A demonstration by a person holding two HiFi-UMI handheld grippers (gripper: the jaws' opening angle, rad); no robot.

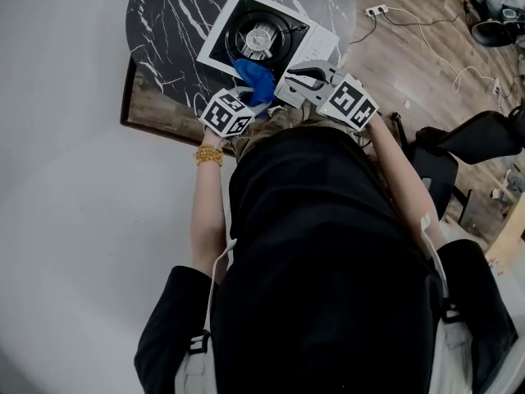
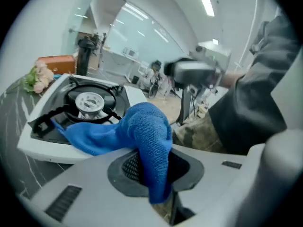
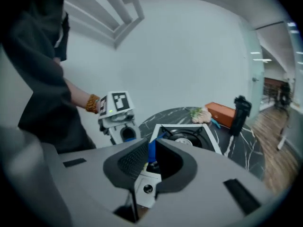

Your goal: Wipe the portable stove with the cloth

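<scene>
The white portable stove (image 1: pixel 220 43) with a round black burner (image 1: pixel 261 35) sits on a black marble table (image 1: pixel 164 31). A blue cloth (image 1: pixel 256 80) lies over its near edge. My left gripper (image 2: pixel 151 167) is shut on the cloth (image 2: pixel 142 126), which drapes from the jaws onto the stove (image 2: pixel 52 141). In the head view it (image 1: pixel 246 98) is at the stove's near corner. My right gripper (image 3: pixel 152 157) is shut beside it, with only a sliver of blue in the slit. It (image 1: pixel 289 84) hovers just right of the cloth.
Flowers (image 3: pixel 201 113), an orange box (image 3: pixel 221 111) and a black bottle (image 3: pixel 240 112) stand behind the stove (image 3: pixel 189 136). A dark chair (image 1: pixel 467 138) is at the right, and cables with a power strip (image 1: pixel 376 10) lie on the wooden floor. The person stands against the table's near edge.
</scene>
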